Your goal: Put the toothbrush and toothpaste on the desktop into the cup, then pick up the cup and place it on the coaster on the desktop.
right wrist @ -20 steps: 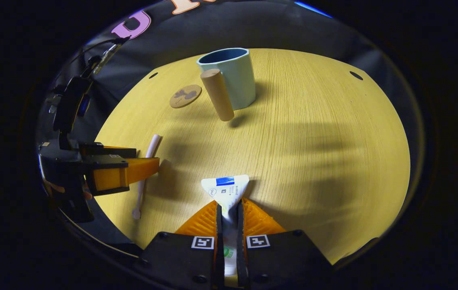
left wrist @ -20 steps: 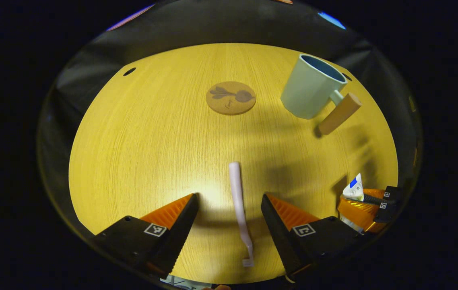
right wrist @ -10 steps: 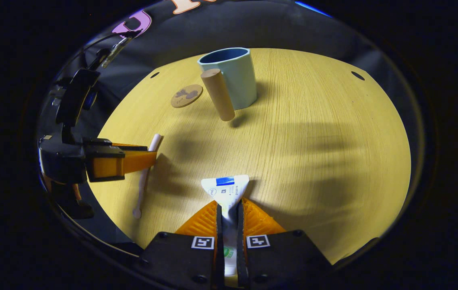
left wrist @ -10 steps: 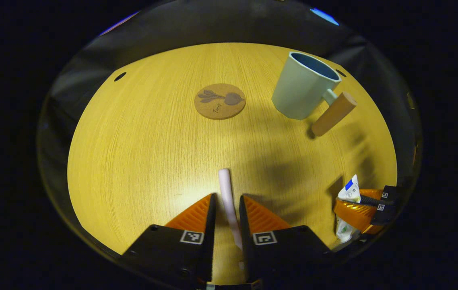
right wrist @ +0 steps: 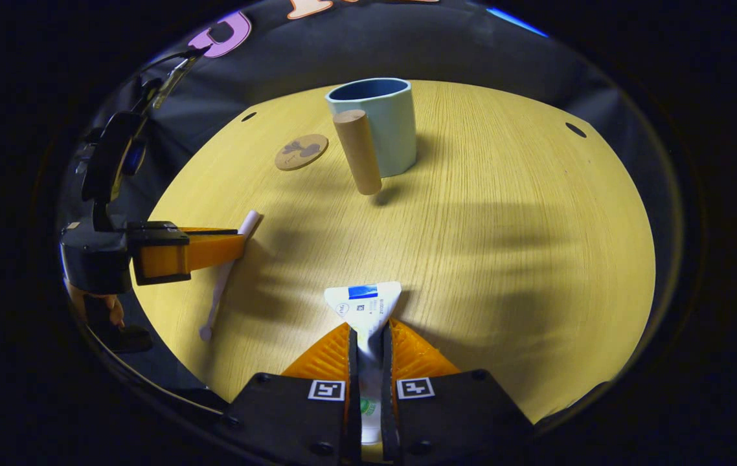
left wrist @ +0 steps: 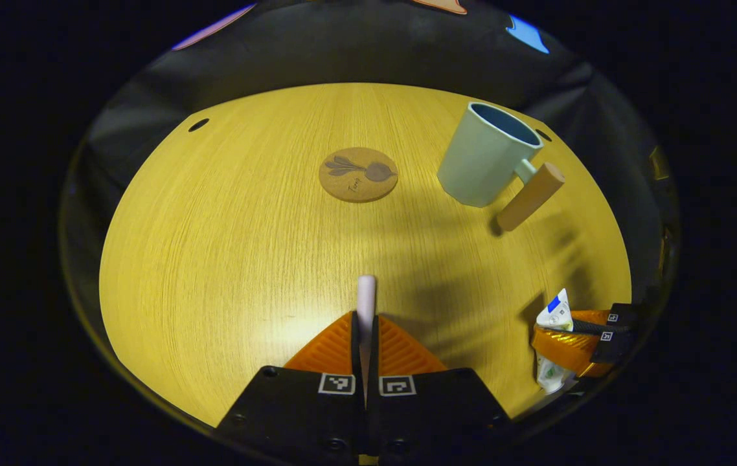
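Toothbrush [left wrist: 366,292] now pinched by the left tool [left wrist: 366,323], whose fingers stood spread around it a second ago; toothpaste [right wrist: 363,304] pinched in the right tool [right wrist: 368,340] as before.

Both items are thus gripped low over the near part of the table [left wrist: 226,259], apart from the cup [left wrist: 486,155], so each seems ready for carrying to it. Count: one toothbrush, one toothpaste tube, one pale-green cup with a wooden handle [left wrist: 530,196], open mouth up; one cork coaster [left wrist: 358,175] lying bare beside the cup; two tools.

Coaster [left wrist: 358,175] left of cup [left wrist: 485,155] in left gripper view, both beyond toothbrush [left wrist: 366,294] on desktop [left wrist: 213,246].
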